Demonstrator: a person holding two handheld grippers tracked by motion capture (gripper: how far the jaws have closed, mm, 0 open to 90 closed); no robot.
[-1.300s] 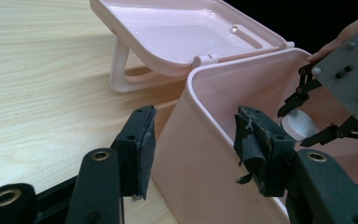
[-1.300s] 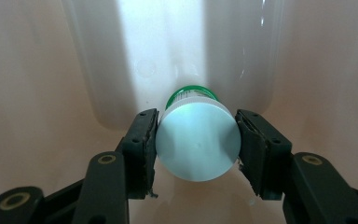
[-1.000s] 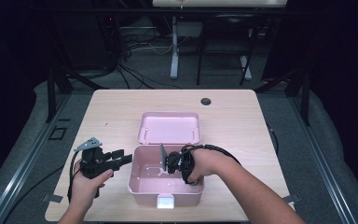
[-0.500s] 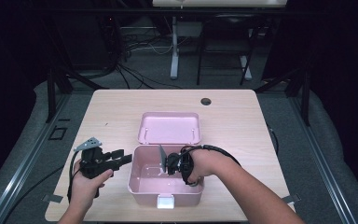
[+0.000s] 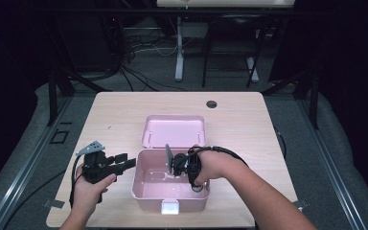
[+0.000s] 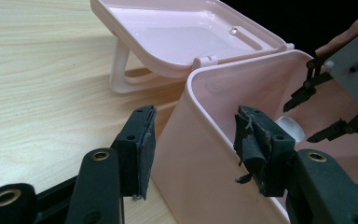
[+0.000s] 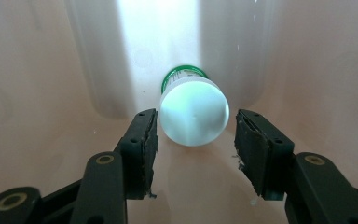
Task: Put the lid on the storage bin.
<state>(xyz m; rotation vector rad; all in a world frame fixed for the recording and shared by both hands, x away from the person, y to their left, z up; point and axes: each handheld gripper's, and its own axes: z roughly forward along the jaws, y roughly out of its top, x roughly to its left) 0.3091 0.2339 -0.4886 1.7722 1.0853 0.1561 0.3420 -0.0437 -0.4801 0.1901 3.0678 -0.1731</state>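
Observation:
A pink plastic box [image 5: 170,196] stands on the table with its lid [image 5: 172,130] folded back flat behind it. Inside lies a small white-capped bottle [image 7: 195,112] with a green label, its cap facing my right gripper [image 7: 193,135]. That gripper is open, with a pad on either side of the cap and not touching it. In the high view the right gripper [image 5: 171,167] reaches into the box from the right. My left gripper [image 6: 198,149] is open and straddles the box's left wall [image 6: 200,154], one pad outside and one inside. In the high view the left gripper [image 5: 130,163] is at the box's left rim.
The light wooden table [image 5: 249,124] has a dark round hole [image 5: 212,104] near its far edge. A white latch [image 5: 171,207] sticks out from the box's front. Dark floor, cables and stand legs lie beyond the table.
The right gripper has edged slightly left inside the box. The left gripper has stayed in place at the box's wall.

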